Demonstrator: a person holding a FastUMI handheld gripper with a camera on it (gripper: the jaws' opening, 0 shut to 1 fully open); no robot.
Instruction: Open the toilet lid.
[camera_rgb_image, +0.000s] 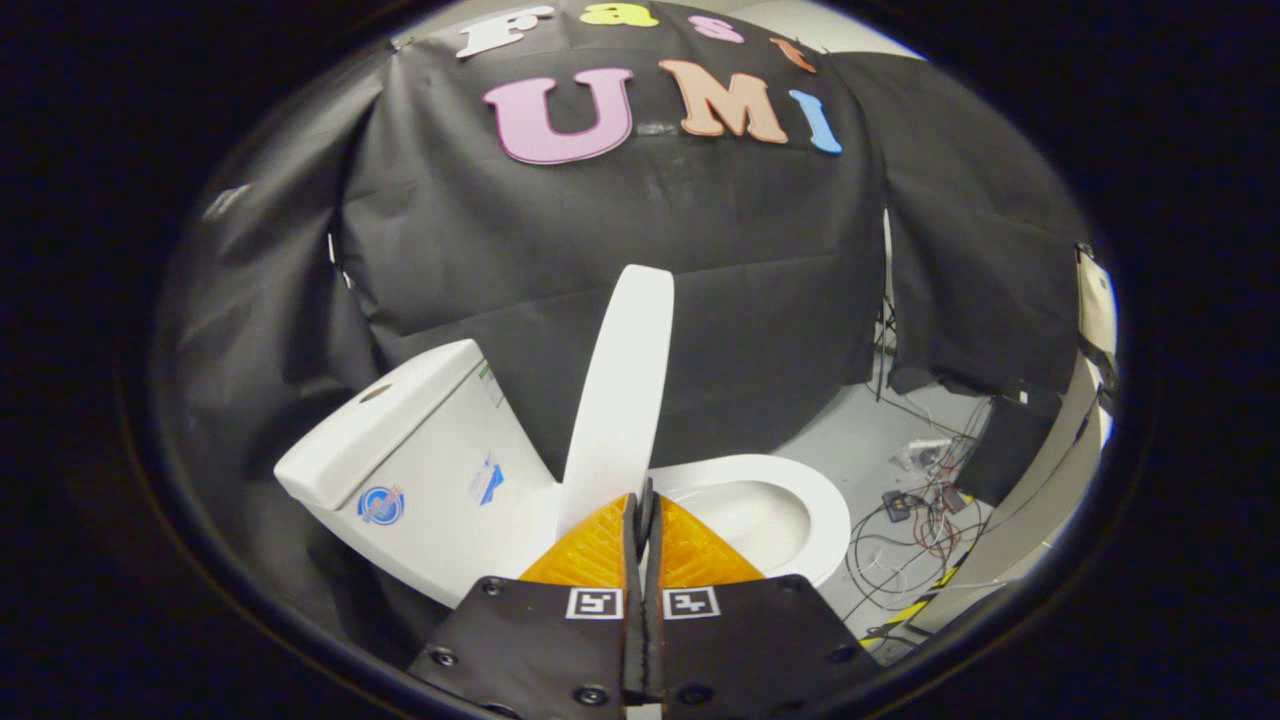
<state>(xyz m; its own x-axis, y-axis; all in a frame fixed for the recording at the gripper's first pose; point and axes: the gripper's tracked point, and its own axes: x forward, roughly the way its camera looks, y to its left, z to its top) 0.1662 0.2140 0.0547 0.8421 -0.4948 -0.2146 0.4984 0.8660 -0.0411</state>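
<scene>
The toilet (560, 480) stands on the floor in front of the black cloth wall (620, 270), and everything here is placed against it. Its lid (622, 390) is raised, standing nearly upright on edge and leaning slightly toward the tank (420, 460), which sits at the toilet's back end with two small stickers on its side. On the far side of the lid from the tank, the seat (790, 500) lies flat over the bowl, its white ring and the hollow inside it in plain sight. The gripper (641, 500) sits just in front of the toilet, its fingers pointing at the lower end of the lid near the hinge. The two fingers (600, 550) are pressed together along their length, with only a thin dark seam between them, and nothing is held between them; the tips end right at the base of the lid, though whether they touch it cannot be told. Past the bowl end of the toilet, a tangle of cables (920, 510) and a few small devices lie on the grey floor (850, 440), near a dark box (1010, 450) at the foot of the cloth.
</scene>
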